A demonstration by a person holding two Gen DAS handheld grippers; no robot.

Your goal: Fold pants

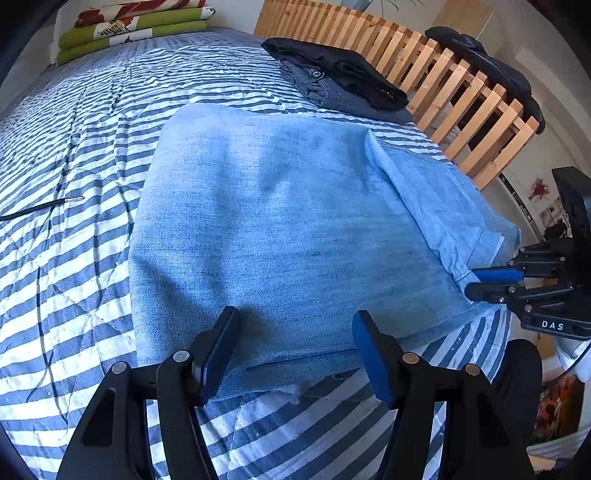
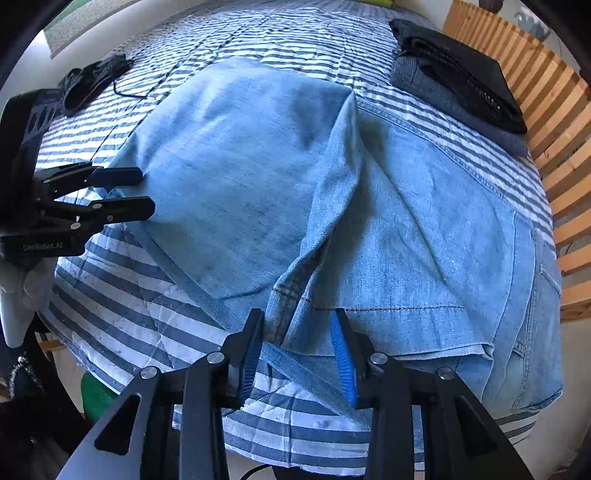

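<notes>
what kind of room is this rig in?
Most likely a bedroom. The jeans lie on a bed with a blue-and-white striped quilt, folded blankets are stacked at its far end, and a wooden slatted rail runs along one side.

White lettering "DAS" showing on the right tongs (image 1: 476, 282) body; "GenRobot.AI" reading faintly on the left tongs (image 2: 147, 192) body.

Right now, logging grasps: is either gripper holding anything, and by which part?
Left gripper holds nothing. Right gripper straddles the jeans' hem edge; a firm hold cannot be told.
</notes>
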